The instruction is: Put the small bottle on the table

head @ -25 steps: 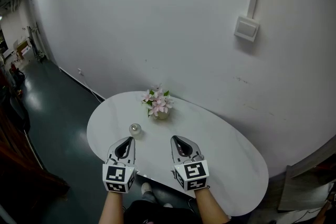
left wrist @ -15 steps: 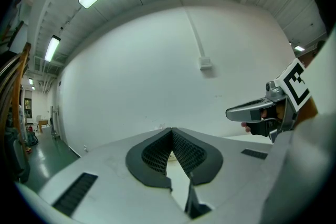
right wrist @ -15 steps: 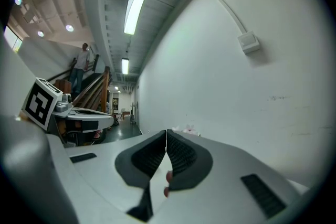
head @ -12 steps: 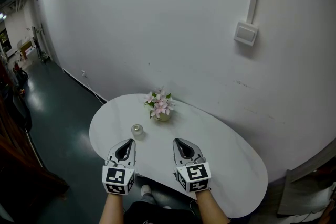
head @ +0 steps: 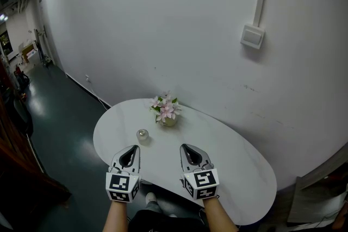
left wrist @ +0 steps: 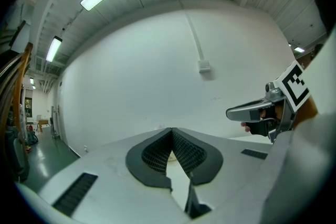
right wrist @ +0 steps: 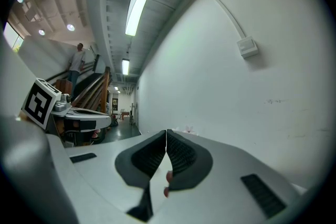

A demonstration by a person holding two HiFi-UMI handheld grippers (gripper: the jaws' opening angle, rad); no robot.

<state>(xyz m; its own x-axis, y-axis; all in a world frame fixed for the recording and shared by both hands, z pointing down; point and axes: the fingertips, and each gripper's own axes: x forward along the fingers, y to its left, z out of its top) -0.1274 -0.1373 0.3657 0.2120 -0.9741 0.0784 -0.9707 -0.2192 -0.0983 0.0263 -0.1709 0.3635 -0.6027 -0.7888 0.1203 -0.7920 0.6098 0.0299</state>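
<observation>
The small bottle [head: 142,135], a round clear one with a silvery top, stands on the white oval table [head: 234,163] near its left end. Just short of the bottle, and a little to its left, my left gripper [head: 130,149] is held level, its jaws shut with nothing between them. My right gripper [head: 188,148] hovers beside it over the table's near edge, also shut and empty. In the left gripper view the left gripper's [left wrist: 171,131] dark pads meet at the tips, and the right gripper [left wrist: 262,110] shows at the right. The right gripper's [right wrist: 166,135] own view shows its pads meeting too.
A small vase of pink flowers [head: 165,110] stands at the table's far edge, close to the white wall [head: 179,35]. A switch box [head: 253,37] is on that wall. Dark floor [head: 60,133] lies to the left of the table.
The head view has drifted a little, so the table sits slightly lower and further right. My left gripper has shifted slightly near the bottle. Both grippers stay shut.
</observation>
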